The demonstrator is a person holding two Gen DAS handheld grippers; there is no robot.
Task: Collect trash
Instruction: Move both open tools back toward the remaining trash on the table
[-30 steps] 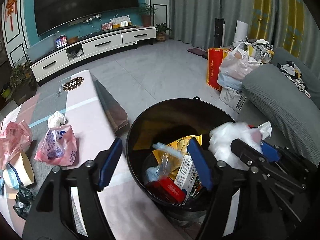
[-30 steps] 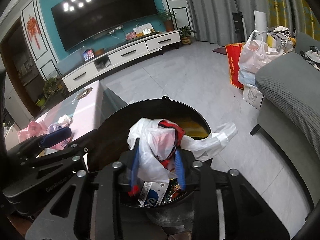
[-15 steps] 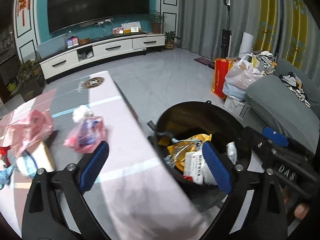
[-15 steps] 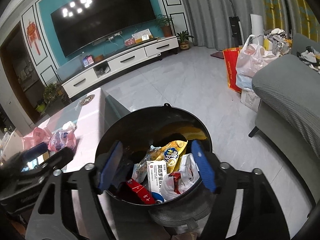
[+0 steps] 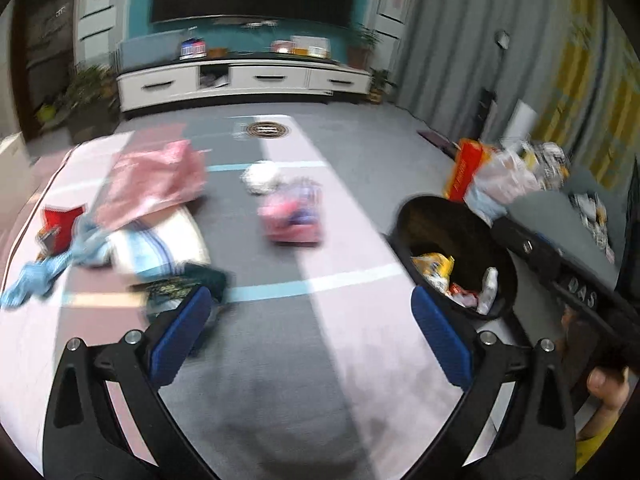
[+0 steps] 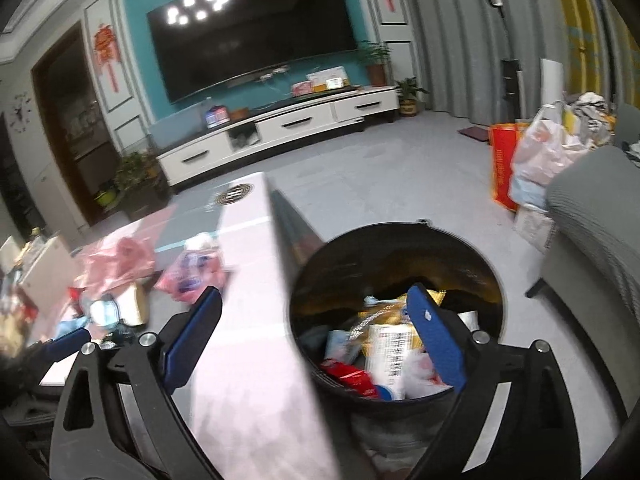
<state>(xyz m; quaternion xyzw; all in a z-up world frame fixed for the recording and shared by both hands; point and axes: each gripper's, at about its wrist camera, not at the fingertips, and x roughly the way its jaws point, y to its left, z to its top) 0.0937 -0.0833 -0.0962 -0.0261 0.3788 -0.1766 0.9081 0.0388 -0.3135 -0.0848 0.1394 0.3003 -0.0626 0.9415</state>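
- Jaws on both tools stand wide apart and hold nothing: the left gripper (image 5: 312, 336) hangs over the desk (image 5: 360, 344), the right gripper (image 6: 316, 336) straddles the desk edge and the bin (image 6: 400, 240).
- A second ago the right gripper was clamped on a white plastic bag over the bin; half a second ago its jaws had already spread, and the bag now lies among the wrappers (image 6: 384, 352) at the lower centre of the right view. That piece is delivered.
- The left view has swung away from the bin, now at right of frame (image 5: 456, 216), toward the desk, and it is blurred by the motion.
- Still to collect, all on the desk: a pink pouch (image 5: 292, 216) at centre, a white crumpled wad (image 5: 260, 176) just behind it, a pink bag (image 5: 156, 180) at upper left, and a heap of cloth and packets (image 5: 132, 248) at left.
- Judging by its heading, the left gripper goes for the next piece, probably the pouch.
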